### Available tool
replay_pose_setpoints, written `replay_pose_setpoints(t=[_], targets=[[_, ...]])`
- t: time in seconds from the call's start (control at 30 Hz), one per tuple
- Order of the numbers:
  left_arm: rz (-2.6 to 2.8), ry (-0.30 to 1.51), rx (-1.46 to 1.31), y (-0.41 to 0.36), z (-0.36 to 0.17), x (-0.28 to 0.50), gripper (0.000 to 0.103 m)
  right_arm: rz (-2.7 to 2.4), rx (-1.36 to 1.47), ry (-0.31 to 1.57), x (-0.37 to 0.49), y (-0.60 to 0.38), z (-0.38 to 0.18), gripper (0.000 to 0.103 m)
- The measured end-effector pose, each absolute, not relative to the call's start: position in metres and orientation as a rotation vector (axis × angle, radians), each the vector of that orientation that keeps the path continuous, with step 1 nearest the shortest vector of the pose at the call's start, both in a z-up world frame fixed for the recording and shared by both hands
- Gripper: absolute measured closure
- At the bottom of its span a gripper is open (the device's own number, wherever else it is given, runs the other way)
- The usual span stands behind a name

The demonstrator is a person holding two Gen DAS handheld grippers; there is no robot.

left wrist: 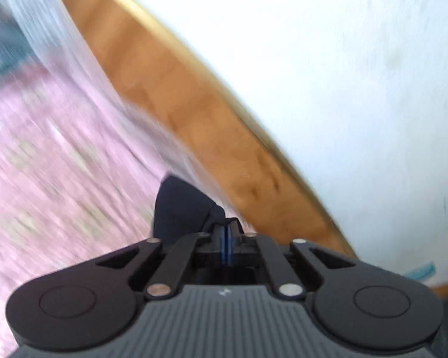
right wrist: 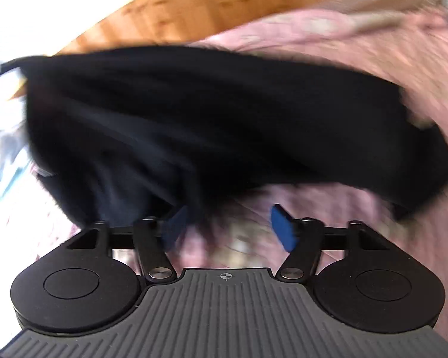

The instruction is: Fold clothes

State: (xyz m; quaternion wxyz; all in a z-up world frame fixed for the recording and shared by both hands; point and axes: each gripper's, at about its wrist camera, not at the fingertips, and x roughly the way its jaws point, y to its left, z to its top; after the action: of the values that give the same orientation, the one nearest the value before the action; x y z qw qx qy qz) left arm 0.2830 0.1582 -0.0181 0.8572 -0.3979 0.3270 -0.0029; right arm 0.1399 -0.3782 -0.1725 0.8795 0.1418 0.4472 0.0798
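Note:
A dark navy garment [right wrist: 194, 113] lies bunched across a pink patterned bedspread [right wrist: 373, 44], blurred by motion. My right gripper [right wrist: 228, 223] stands open just in front of it, over bare bedspread. Its left blue pad [right wrist: 174, 228] sits at the cloth's near edge, and nothing is pressed between the pads. In the left wrist view my left gripper [left wrist: 227, 232] is shut, its blue pads together. A fold of the dark garment [left wrist: 179, 205] sticks out from the tips, pinched between them, above the pink bedspread [left wrist: 45, 149].
A brown wooden board [left wrist: 194, 104] runs along the bed's far side, with a white wall [left wrist: 343, 59] behind it. The same wood [right wrist: 209, 3] shows at the top of the right wrist view. Pale, blurred items [right wrist: 3, 137] lie at the left edge there.

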Motion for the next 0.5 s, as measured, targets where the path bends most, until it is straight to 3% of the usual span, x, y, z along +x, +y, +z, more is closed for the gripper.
replay_pose_setpoints(t=[0.13,0.33,0.5], targets=[[0.232,0.768,-0.78,0.223,-0.048,0.24,0.102,0.05,0.392,0.975,0.145,-0.407,-0.196,0.031],[0.331,0.873,-0.817,0.241,-0.109,0.196,0.102,0.081,0.293,0.956,0.186,-0.388,-0.2,0.027],[0.329,0.84,-0.839,0.23,-0.116,0.188,0.102,0.228,0.339,0.959,0.224,-0.358,-0.195,0.013]])
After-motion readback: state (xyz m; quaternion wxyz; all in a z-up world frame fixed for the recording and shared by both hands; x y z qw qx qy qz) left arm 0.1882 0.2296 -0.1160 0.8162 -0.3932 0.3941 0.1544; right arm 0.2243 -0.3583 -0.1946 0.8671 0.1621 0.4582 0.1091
